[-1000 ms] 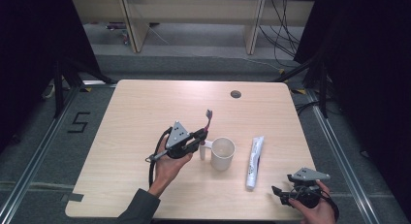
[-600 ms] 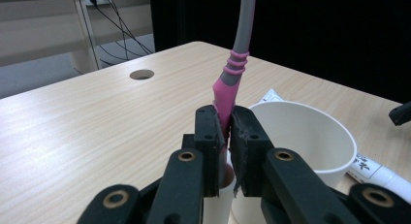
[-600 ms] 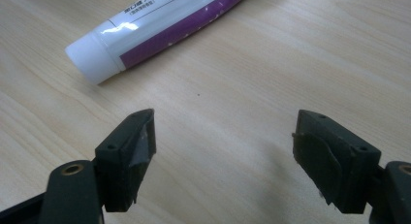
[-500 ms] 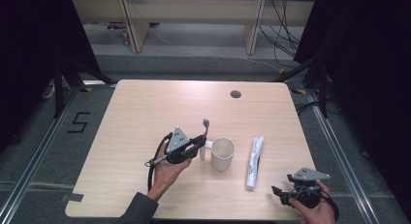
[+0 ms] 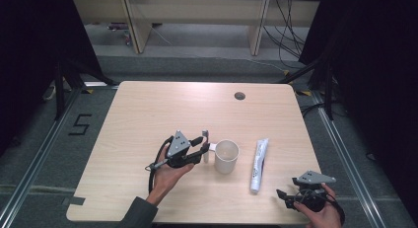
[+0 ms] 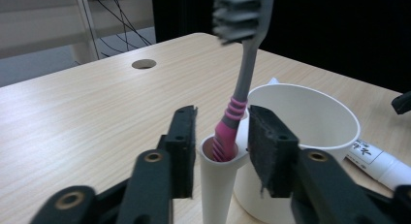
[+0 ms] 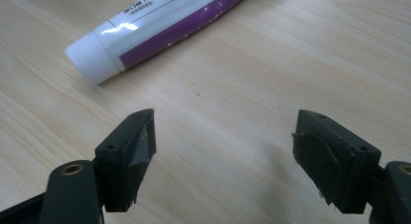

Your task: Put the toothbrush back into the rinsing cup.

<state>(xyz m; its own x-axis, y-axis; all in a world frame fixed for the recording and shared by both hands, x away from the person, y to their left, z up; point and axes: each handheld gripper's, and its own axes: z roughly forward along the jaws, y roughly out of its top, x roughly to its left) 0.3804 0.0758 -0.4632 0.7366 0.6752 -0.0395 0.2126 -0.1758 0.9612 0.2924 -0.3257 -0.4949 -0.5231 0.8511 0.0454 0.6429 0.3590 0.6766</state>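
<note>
A grey-headed toothbrush with a pink grip (image 6: 245, 73) stands upright in the hollow white handle tube (image 6: 218, 185) of a white cup (image 6: 310, 117). My left gripper (image 6: 220, 132) straddles that tube; its jaws have just been opening, and the brush stands between them untouched by the pads. From above, the left gripper (image 5: 203, 148) sits just left of the cup (image 5: 226, 156). A white and purple toothpaste tube (image 5: 259, 164) lies right of the cup. My right gripper (image 5: 282, 196) rests open near the front right edge, empty, its jaws (image 7: 225, 132) just short of the tube's capped end (image 7: 160, 30).
The wooden table (image 5: 148, 114) has a round cable hole (image 5: 239, 95) at its far side. Its far and left parts are bare wood. Dark curtains flank the table, and shelving and cables lie beyond it.
The left gripper brought the toothbrush down and slightly right to the cup's handle. Its jaws, shut on the brush before, now stand apart with the brush resting in the tube. The right gripper kept still.
</note>
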